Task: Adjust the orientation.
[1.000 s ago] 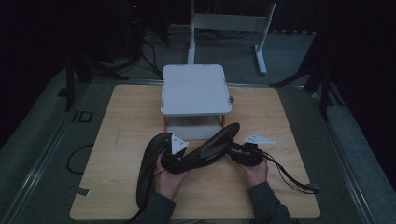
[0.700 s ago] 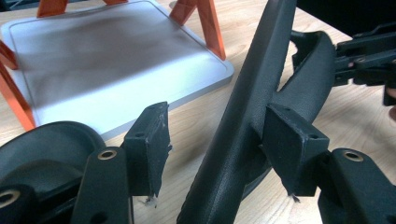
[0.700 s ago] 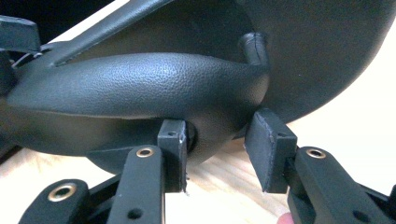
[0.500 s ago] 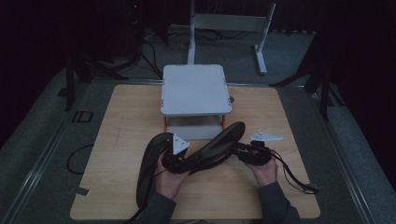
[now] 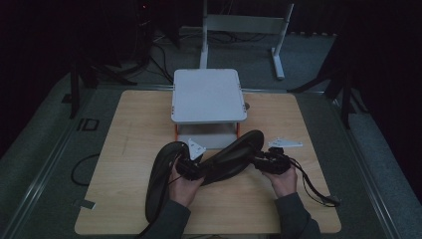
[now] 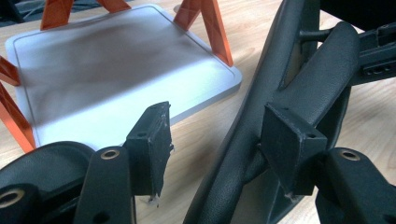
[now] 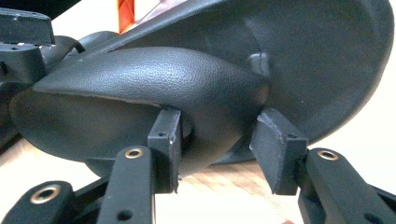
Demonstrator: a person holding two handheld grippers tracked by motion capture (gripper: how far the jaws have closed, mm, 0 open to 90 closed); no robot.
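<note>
A black sandal [image 5: 234, 155] hangs slanted between my two grippers, just in front of the grey shelf [image 5: 208, 94]. My left gripper [image 5: 191, 167] is at its near end. In the left gripper view the sole edge [image 6: 229, 158] runs between the jaws. The right pad [image 6: 289, 149] sits against sole and strap, while the left pad [image 6: 152, 137] stands clear of it. My right gripper [image 5: 262, 162] is at the far end. Its jaws have just been opening, and the strap [image 7: 154, 79] bulges between the pads [image 7: 166, 140], which flank it closely. A second black sandal [image 5: 158, 186] lies on the table at the left.
The shelf stands on orange legs [image 6: 210, 28], with a grey lower tray [image 6: 116, 79] close ahead of my left gripper. A cable [image 5: 311, 186] trails off the right gripper across the wooden table [image 5: 134, 129]. A metal stand [image 5: 249, 25] is behind the table.
The right hand has shifted slightly up and to the right with the sandal's far end. The left hand and the sandal on the table have stayed put.
</note>
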